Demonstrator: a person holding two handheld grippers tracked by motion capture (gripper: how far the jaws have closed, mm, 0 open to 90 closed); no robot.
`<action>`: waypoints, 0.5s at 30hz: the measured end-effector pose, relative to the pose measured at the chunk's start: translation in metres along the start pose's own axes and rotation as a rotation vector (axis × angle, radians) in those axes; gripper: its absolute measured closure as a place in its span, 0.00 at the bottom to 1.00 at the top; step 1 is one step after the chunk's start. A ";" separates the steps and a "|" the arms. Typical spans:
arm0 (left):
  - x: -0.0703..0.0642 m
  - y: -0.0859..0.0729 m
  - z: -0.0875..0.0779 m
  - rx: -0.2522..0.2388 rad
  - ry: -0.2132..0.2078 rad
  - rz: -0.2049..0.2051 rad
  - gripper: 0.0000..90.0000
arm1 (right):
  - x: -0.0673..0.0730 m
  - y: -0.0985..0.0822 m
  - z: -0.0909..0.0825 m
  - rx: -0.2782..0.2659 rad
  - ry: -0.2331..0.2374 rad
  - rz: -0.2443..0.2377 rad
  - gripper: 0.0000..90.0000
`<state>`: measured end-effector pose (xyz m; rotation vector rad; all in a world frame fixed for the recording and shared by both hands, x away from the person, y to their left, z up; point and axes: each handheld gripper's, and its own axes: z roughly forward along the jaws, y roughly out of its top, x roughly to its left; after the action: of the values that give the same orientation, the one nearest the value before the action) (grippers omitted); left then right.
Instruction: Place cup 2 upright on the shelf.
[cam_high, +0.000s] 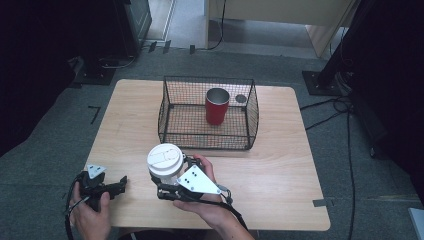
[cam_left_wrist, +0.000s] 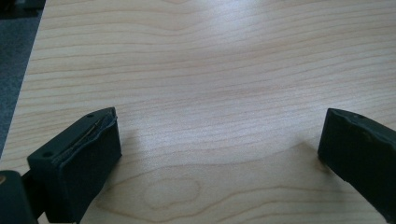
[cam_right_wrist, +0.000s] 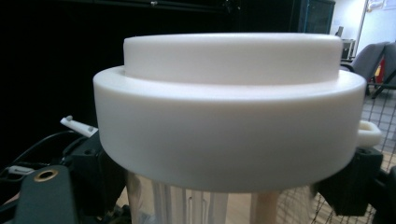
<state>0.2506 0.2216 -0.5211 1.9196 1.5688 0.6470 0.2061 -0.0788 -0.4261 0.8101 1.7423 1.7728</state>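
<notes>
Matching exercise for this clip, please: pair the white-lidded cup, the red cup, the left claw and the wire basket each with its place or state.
Things:
1. white-lidded cup
2. red cup
3. left claw
4. wire basket

Places or states:
A. open, nothing between its jaws, over the near left of the table
B. standing upright inside the basket
C. clamped in the right claw
D. on the far half of the table

Pairs: 1-C, 2-B, 3-A, 4-D

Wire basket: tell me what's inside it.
Inside the wire basket a red cup stands upright, open end up. A small dark round thing shows by the back wall; whether it lies inside or behind the mesh is unclear.
</notes>
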 end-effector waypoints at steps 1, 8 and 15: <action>0.000 0.000 0.000 0.000 0.000 0.000 0.00 | -0.001 0.002 0.000 -0.005 -0.003 -0.003 0.18; 0.000 0.000 0.000 0.000 0.000 0.001 0.00 | -0.010 0.013 0.001 -0.028 -0.027 -0.013 0.18; 0.000 0.000 0.000 0.000 0.000 0.000 0.00 | -0.022 0.026 0.001 -0.056 -0.063 -0.017 0.18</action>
<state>0.2506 0.2217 -0.5210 1.9204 1.5688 0.6472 0.2232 -0.0946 -0.4011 0.8156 1.6471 1.7583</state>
